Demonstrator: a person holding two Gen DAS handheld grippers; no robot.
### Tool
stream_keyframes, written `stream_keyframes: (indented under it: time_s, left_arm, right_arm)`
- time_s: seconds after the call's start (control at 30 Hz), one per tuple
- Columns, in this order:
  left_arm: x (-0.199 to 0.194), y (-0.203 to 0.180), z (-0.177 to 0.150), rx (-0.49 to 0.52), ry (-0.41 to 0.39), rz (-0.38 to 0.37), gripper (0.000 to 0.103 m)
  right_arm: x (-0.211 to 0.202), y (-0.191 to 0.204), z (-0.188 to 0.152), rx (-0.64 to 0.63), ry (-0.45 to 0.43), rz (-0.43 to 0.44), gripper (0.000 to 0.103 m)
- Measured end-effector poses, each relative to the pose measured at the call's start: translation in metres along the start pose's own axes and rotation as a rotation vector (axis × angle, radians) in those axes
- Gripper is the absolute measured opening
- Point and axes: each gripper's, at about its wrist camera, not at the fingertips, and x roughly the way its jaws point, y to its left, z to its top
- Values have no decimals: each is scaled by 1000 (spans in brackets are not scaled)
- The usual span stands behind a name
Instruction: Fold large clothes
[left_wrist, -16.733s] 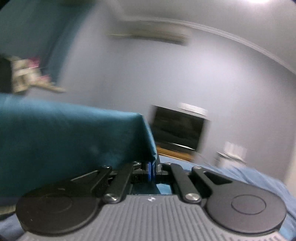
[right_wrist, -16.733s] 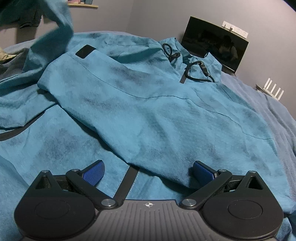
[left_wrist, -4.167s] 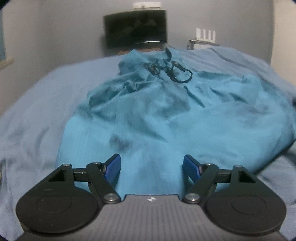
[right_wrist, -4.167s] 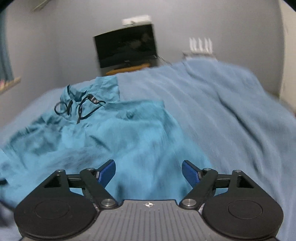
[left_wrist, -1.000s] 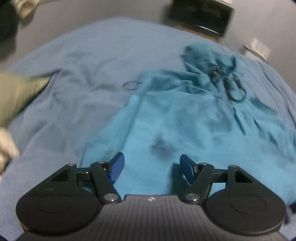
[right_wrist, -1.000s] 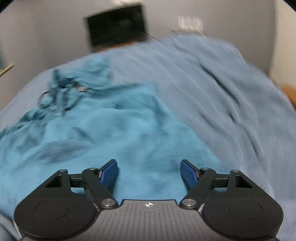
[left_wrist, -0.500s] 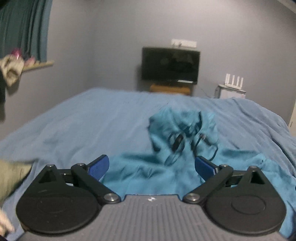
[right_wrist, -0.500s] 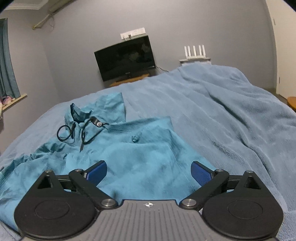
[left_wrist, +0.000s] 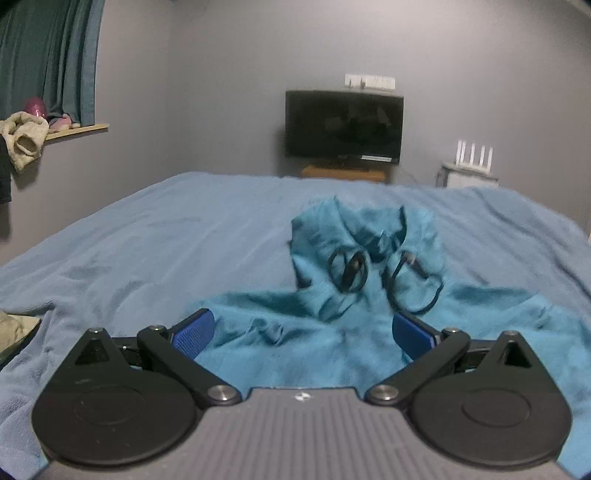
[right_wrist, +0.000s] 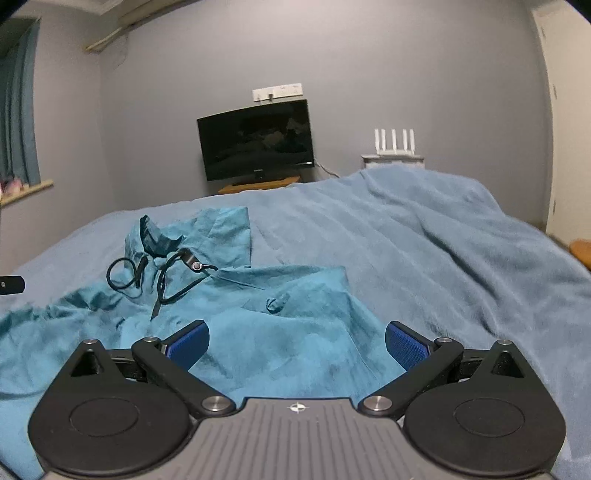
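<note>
Hoodie (left_wrist: 317, 339) in teal, spread on bed (left_wrist: 147, 236), drawcords (right_wrist: 162, 280) looped. Left claw (left_wrist: 301, 332) and right claw (right_wrist: 295, 343) just widened, gaping, gripping nothing.

No words or numbers can be read anywhere here. The television (right_wrist: 258, 138) carries a small mark on its lower edge, too tiny to make out, and each gripper body shows only a small white emblem, no lettering.

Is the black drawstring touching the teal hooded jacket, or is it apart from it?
Touching. In the right wrist view the black drawstring lies in loops directly on the teal hooded jacket, below its hood; the left wrist view shows the same.
</note>
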Motion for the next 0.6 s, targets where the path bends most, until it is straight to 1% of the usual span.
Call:
stream_keyframes:
  time_s: [0.1,0.17,0.23,0.37,0.47,0.53,0.6]
  left_arm:
    - [7,-3,-5,35,13,-34,103]
    - [10,-3,-8,30,26,-52,103]
    - [16,-3,-10,21,51,-70,103]
    - [35,4,-14,-23,132,-107,103]
    - [50,11,-18,-56,208,-116,103]
    - [58,19,-21,-82,222,-118,103]
    - [65,28,-22,-105,223,-114,103]
  right_arm:
    - [6,13,2,-50,-17,-28,103]
    - [8,23,6,-79,-37,-21,103]
    - [11,31,11,-99,-39,18,103]
    - [24,46,23,-118,20,192,103]
    - [46,56,35,-67,79,239,103]
    - [65,64,43,-51,115,251,103]
    - [82,73,51,-63,120,231,103]
